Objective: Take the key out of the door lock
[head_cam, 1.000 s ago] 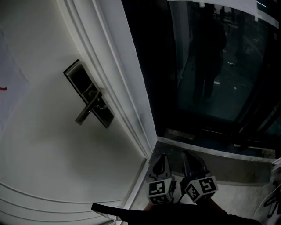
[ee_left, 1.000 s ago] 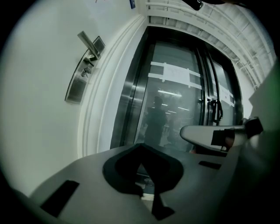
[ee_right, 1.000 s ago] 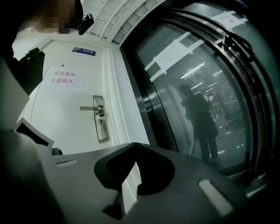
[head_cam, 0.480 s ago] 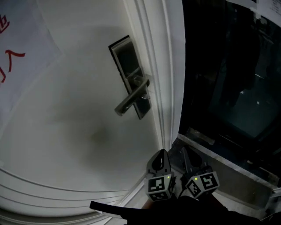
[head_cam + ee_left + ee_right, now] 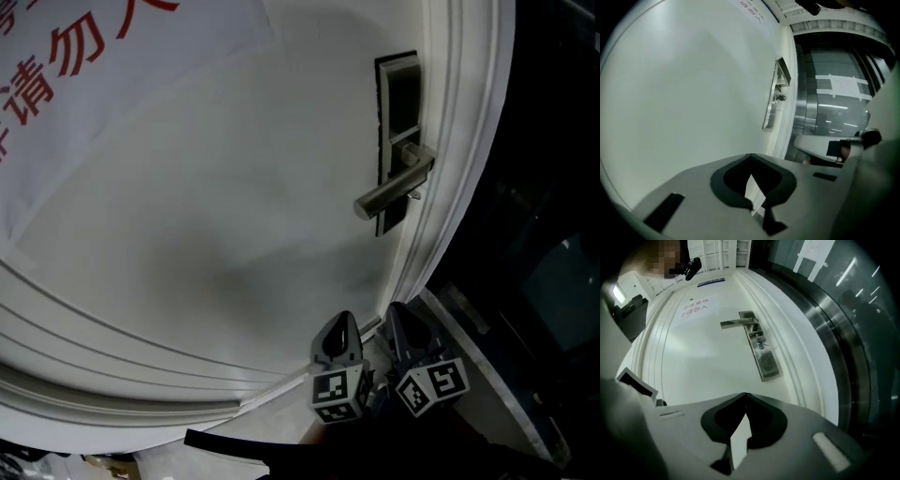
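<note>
A dark lock plate with a silver lever handle is mounted near the right edge of a white door. A small key sticks out just under the lever; it also shows as the key on the lock plate, and edge-on as the key. My left gripper and right gripper hang side by side low in front of the door, well below the lock. Both are shut and hold nothing. Their tips meet at the left gripper and the right gripper.
A white paper notice with red characters is stuck to the door at the upper left. The moulded door frame runs along the right, with a dark glass and metal panel beyond it. Curved mouldings cross the door's lower part.
The head view has swung left: the lock has slid from the left toward the upper right and the red-lettered notice has come into view. Both grippers keep their place at the bottom.
</note>
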`<state>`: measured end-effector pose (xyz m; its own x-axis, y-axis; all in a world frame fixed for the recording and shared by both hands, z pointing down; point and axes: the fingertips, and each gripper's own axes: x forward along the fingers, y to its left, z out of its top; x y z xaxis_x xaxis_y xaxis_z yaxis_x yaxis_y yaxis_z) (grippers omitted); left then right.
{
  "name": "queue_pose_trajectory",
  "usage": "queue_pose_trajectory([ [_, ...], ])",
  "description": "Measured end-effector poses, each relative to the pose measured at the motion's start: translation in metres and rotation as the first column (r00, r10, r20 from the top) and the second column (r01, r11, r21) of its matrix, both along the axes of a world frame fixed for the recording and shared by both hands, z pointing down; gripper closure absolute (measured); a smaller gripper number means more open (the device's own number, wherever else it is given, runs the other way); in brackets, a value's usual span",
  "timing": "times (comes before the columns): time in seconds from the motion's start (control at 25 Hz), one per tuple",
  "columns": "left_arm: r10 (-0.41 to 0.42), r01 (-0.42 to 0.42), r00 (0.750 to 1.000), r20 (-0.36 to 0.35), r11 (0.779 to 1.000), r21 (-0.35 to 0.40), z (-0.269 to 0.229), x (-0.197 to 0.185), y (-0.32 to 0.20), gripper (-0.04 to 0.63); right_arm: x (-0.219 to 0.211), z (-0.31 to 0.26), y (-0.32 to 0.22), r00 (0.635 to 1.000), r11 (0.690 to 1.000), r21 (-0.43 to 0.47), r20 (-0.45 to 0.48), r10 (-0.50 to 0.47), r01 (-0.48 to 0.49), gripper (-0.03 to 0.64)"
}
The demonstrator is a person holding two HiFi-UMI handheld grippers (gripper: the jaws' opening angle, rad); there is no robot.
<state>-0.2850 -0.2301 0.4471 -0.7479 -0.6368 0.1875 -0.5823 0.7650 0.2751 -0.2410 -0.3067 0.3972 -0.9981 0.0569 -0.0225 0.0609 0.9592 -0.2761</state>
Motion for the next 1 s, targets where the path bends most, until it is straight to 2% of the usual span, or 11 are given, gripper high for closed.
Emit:
queue_pose_trajectory([
  [0.16, -0.13, 0.13, 0.992, -0.003, 0.992, 0.001, -0.001, -0.009, 0.028, 0.595, -0.02, -0.003, 0.024, 0.991, 0.991, 0.002, 0.006, -0.132, 0.132, 0.615],
  [0.44, -0.301, 0.301, 0.953, 0.004, 0.953, 0.011, -0.008, -0.012, 0.048, 0.595, -0.036, -0.01, 0.042, 0.952, 0.952, 0.012, 0.008, -0.307, 0.307, 0.615],
  [0.8, -0.415, 0.415, 0.91, 0.004, 0.91, 0.015, -0.013, -0.001, 0.045, 0.595, -0.037, -0.016, 0.035, 0.91, 0.91, 0.012, 0.021, -0.415, 0.414, 0.615],
  [1.0, -0.435, 0.435, 0.9, 0.019, 0.9, 0.006, -0.017, -0.001, 0.039, 0.595, -0.037, -0.019, 0.028, 0.895, 0.896, -0.001, 0.035, -0.444, 0.445, 0.615],
])
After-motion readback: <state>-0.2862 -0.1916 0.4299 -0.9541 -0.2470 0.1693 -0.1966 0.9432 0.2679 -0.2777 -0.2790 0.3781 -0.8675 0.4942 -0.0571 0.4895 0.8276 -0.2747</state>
